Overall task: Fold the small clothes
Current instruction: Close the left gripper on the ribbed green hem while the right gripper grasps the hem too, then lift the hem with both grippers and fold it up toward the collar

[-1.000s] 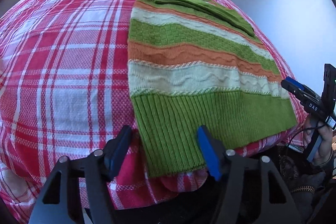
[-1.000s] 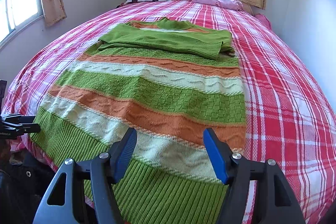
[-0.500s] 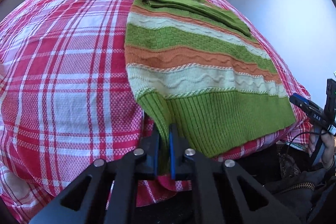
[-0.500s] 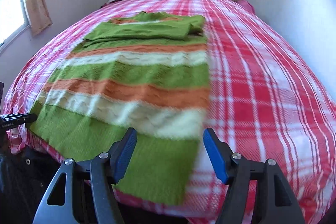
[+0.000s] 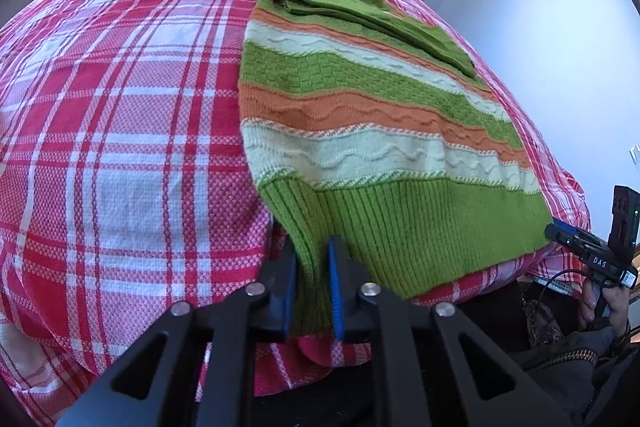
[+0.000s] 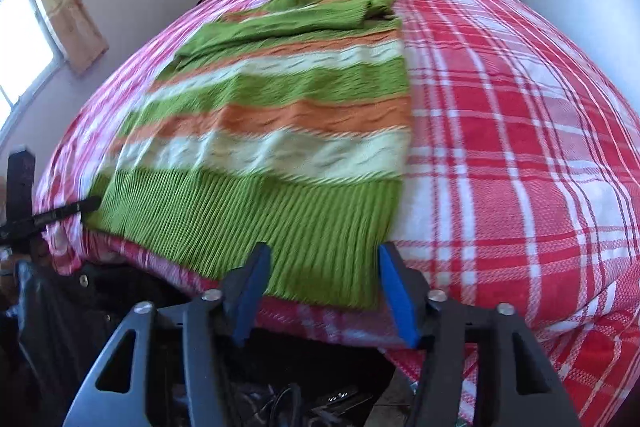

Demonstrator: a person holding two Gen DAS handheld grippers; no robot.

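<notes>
Nearest the lens, left tongs pinch sweater hem; right tongs apart, closing.

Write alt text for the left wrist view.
The left gripper pinches the near left corner of a green, orange and cream striped sweater between its blue fingers. The sweater lies on a red plaid bedspread, sleeves folded across the top. The right gripper hovers at its far corner.
</notes>
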